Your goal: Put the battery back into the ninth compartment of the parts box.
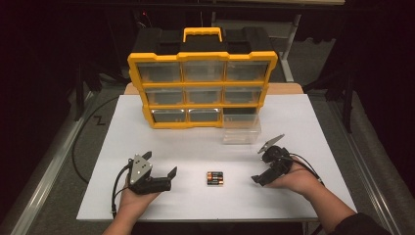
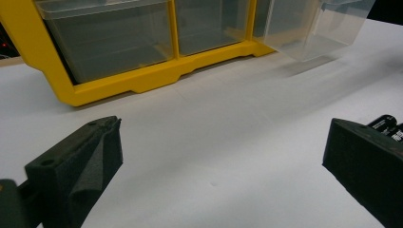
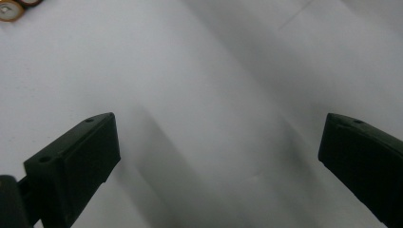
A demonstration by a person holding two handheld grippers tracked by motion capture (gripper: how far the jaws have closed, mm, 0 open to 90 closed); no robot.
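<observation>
2 grippers, left (image 1: pixel 160 165) and right (image 1: pixel 258 164), gape beside batteries (image 1: pixel 215 178); clear drawer (image 1: pixel 240 129) sits before organizer (image 1: pixel 201 89).

No lettering can be read anywhere (battery labels (image 1: pixel 215 178) too blurred).

We record a white table (image 1: pixel 303 117) on a wooden top, dark surroundings, grey floor (image 1: pixel 58 147) with metal rails, and a black cable (image 1: pixel 78 142) lying left.
</observation>
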